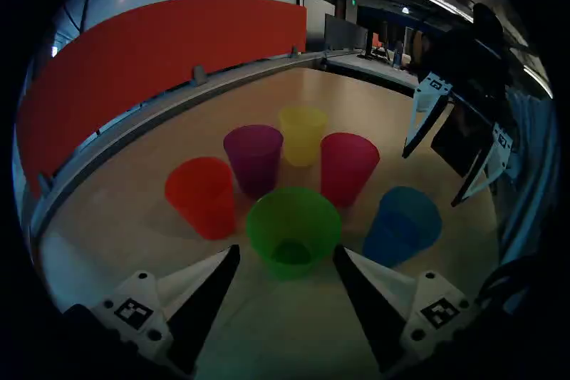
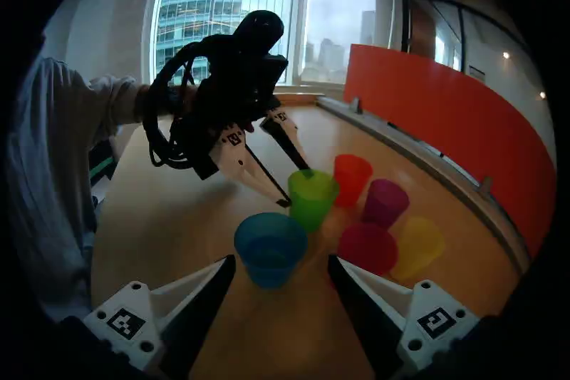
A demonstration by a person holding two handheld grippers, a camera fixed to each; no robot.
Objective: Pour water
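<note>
Left gripper view: the left gripper [image 1: 286, 255] comes up from the bottom of the frame with its jaws wide. The green cup [image 1: 293, 230] stands upright between the tips, and I cannot tell whether they touch it. Behind it, on the bench [image 1: 107, 223], stand five more cups: orange cup [image 1: 203, 196] at centre left, purple cup [image 1: 253, 159], yellow cup [image 1: 303, 134] farthest up, pink cup [image 1: 348, 166], and blue cup [image 1: 402, 227] at lower right. The right gripper [image 1: 430, 179] hangs at upper right above the blue cup, jaws wide. A red panel [image 1: 164, 52] fills the upper left.

Right gripper view: the right gripper [image 2: 280, 260] has its jaws wide, with the blue cup [image 2: 271, 248] just ahead between the tips, low in the centre. Whether it holds water I cannot tell. Above it, the left gripper [image 2: 296, 185] reaches down from the upper left, its fingers on either side of the green cup [image 2: 312, 198]. A sleeve [image 2: 50, 166] lies along the left edge.
</note>
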